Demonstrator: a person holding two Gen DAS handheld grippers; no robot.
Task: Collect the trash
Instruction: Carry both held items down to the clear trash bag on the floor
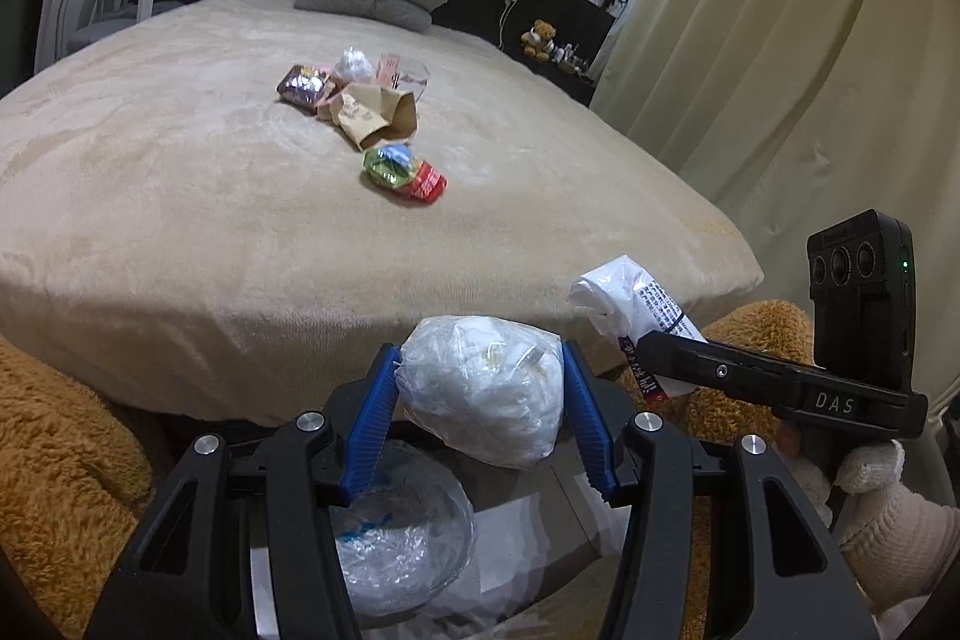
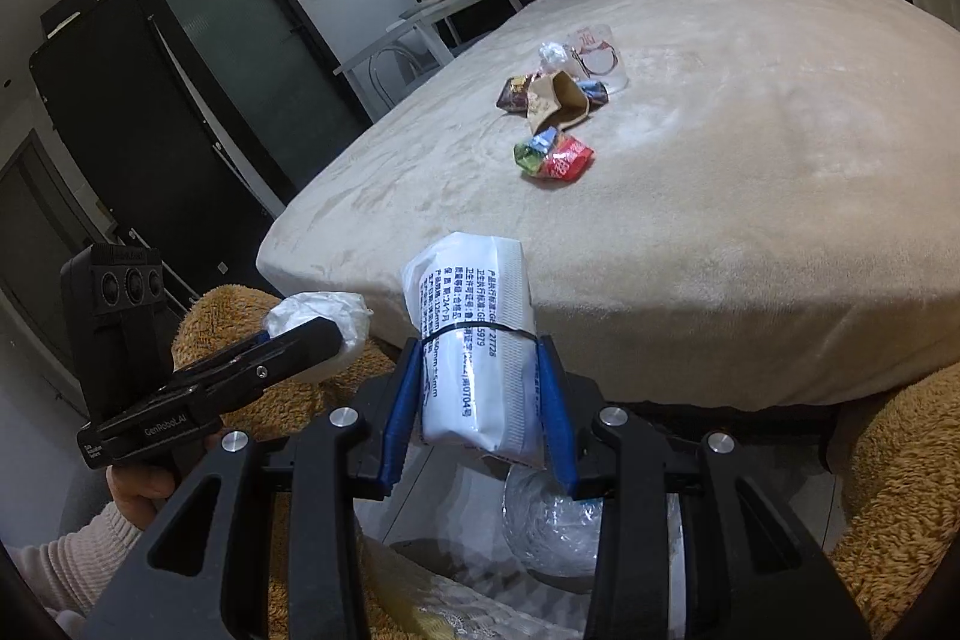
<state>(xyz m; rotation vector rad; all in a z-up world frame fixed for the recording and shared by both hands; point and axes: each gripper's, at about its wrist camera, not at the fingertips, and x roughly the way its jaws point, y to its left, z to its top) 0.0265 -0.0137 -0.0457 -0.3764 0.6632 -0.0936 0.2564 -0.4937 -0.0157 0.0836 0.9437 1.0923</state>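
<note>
Two grips | left gripper jaws clamp crumpled white plastic wad | right gripper jaws clamp glossy printed tissue pack

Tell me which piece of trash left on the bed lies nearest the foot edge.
The green and red crumpled wrapper, alone in front of the brown paper bag; the others cluster behind that bag.

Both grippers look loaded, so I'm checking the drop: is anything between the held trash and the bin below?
Nothing visible blocks it. The crumpled white wad and the white packet hang above the plastic-lined bin.
</note>
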